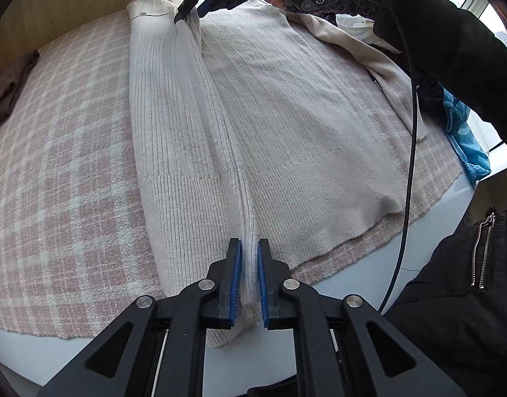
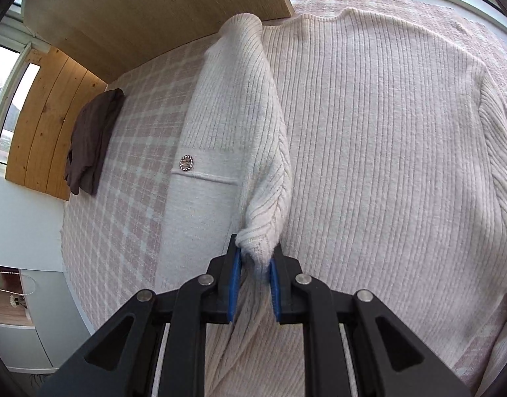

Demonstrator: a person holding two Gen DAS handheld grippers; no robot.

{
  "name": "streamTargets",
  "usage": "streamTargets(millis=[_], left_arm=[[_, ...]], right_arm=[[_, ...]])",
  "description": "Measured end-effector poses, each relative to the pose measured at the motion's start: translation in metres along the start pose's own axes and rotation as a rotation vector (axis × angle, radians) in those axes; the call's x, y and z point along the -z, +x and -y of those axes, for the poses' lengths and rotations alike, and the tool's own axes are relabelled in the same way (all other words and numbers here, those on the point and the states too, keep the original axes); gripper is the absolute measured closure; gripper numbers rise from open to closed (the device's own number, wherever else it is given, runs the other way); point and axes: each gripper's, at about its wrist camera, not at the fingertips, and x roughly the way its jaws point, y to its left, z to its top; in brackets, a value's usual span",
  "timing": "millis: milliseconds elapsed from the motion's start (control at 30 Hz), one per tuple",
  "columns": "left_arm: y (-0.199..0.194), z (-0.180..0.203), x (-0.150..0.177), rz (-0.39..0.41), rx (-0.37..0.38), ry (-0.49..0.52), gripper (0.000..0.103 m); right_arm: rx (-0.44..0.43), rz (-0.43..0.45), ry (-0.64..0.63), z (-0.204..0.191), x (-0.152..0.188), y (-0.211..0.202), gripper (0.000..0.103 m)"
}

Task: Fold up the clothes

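A cream ribbed knit sweater [image 1: 286,115] lies flat on a pink plaid blanket [image 1: 71,132]. Its left side is folded inward, and the fold rises as a taut ridge between my two grippers. My left gripper [image 1: 249,243] is shut on the ridge at the hem end, knit filling the gap between its blue pads. At the far end my right gripper [image 1: 187,13], held by a hand, pinches the same fold. In the right wrist view the right gripper [image 2: 255,248] is shut on a bunched corner of the sweater [image 2: 369,132], near a sparkly button [image 2: 186,163].
A brown garment [image 2: 91,139] lies at the blanket's [image 2: 128,182] left edge by a wooden board [image 2: 38,125]. A beige garment [image 1: 395,79] and a blue item [image 1: 468,145] sit at the right. A black cable [image 1: 410,165] and a dark sleeve [image 1: 451,49] cross the right side.
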Motion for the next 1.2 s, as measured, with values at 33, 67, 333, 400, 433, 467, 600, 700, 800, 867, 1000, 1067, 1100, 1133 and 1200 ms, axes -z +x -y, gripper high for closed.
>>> streamTargets(millis=[33, 67, 333, 400, 433, 467, 600, 700, 800, 867, 1000, 1067, 1100, 1133, 1200], left_arm=[[-0.002, 0.001, 0.002, -0.002, 0.005, -0.005, 0.081], [-0.008, 0.0, 0.006, -0.004, 0.004, -0.011, 0.08], [-0.04, -0.047, 0.018, 0.064, -0.005, -0.202, 0.058], [-0.03, -0.053, 0.013, 0.056, 0.005, -0.218, 0.058], [-0.023, -0.055, 0.011, 0.045, 0.002, -0.218, 0.059], [-0.015, -0.054, 0.008, 0.026, -0.011, -0.207, 0.061], [0.0, -0.053, 0.005, 0.021, 0.032, -0.194, 0.086], [-0.005, -0.051, 0.006, 0.019, 0.021, -0.185, 0.087], [-0.008, -0.049, 0.008, 0.013, 0.007, -0.173, 0.087], [-0.01, -0.047, 0.009, 0.014, -0.007, -0.158, 0.088], [-0.006, -0.049, 0.008, -0.001, 0.001, -0.157, 0.086], [-0.006, -0.052, 0.008, -0.013, 0.007, -0.173, 0.083], [-0.008, -0.054, 0.009, -0.018, 0.007, -0.176, 0.083], [-0.013, -0.055, 0.012, -0.021, -0.002, -0.169, 0.083], [-0.026, -0.057, 0.018, -0.007, -0.038, -0.163, 0.083]], right_arm=[[0.005, -0.001, -0.014, -0.002, 0.0, 0.0, 0.085], [0.006, -0.001, -0.019, -0.003, -0.001, 0.001, 0.085], [0.012, 0.005, -0.043, -0.005, -0.004, 0.001, 0.085], [0.018, 0.006, -0.048, -0.007, 0.001, 0.003, 0.085], [0.02, 0.007, -0.052, -0.009, 0.002, 0.003, 0.085], [0.023, 0.007, -0.055, -0.01, 0.003, 0.003, 0.085], [0.02, 0.009, -0.056, -0.014, 0.004, 0.003, 0.085], [-0.004, 0.014, -0.054, -0.015, 0.005, 0.002, 0.085], [0.015, 0.01, -0.077, -0.017, 0.004, 0.005, 0.085], [0.012, 0.005, -0.073, -0.016, 0.003, 0.006, 0.085], [0.025, -0.026, -0.078, -0.016, 0.0, 0.003, 0.078], [0.052, -0.024, -0.081, -0.012, 0.001, -0.009, 0.074], [0.052, 0.003, -0.079, -0.009, 0.003, -0.02, 0.074], [0.038, 0.046, -0.085, -0.009, 0.004, -0.032, 0.074], [0.006, 0.126, -0.108, -0.011, 0.007, -0.053, 0.074]])
